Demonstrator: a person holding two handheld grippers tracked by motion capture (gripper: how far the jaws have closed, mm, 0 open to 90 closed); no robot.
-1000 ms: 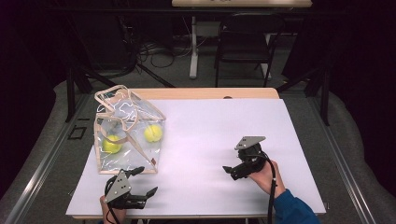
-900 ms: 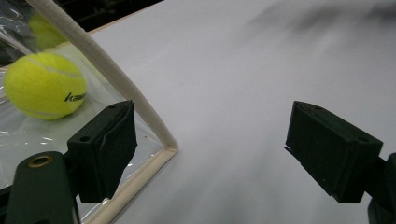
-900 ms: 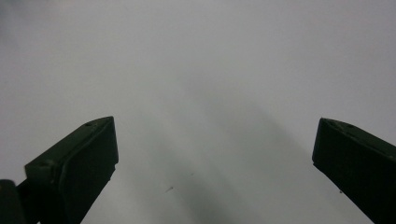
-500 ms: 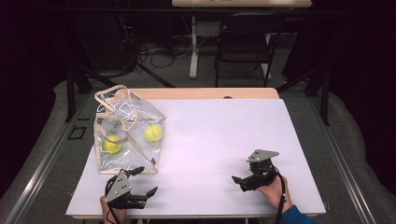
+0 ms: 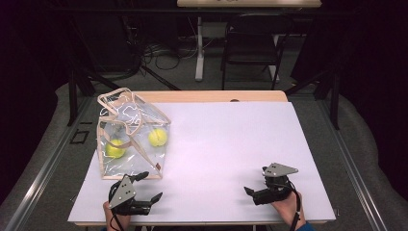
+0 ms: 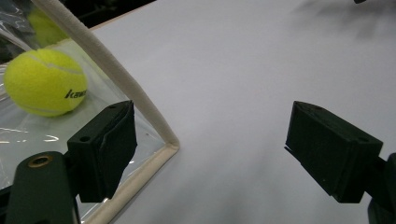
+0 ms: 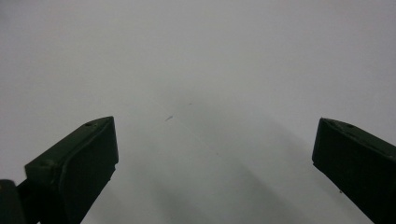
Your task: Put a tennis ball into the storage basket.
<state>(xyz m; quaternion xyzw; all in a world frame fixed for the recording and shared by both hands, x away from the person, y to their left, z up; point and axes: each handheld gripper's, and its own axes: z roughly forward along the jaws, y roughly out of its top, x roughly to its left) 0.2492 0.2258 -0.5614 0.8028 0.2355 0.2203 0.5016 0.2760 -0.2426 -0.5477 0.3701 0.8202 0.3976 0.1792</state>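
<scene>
High view: a clear plastic bag [image 5: 132,137] with cream trim stands on the left part of the white desk [image 5: 231,144], holding two tennis balls [image 5: 158,137], one nearer the left wall [image 5: 115,148] and one nearer the right. The left gripper [image 5: 150,186] rests at the desk's near edge, just beside the bag's near right corner; its fingers [image 5: 142,176] are spread wide and hold nothing. Left gripper view: the bag's trimmed corner [image 6: 170,145] lies between the two fingers, close to the left one [image 6: 105,149]; one ball [image 6: 44,82] sits behind the clear wall. The right gripper [image 5: 251,193] rests near the right front of the desk, well apart from the bag, fingers [image 7: 77,163] wide open over bare surface, empty.
</scene>
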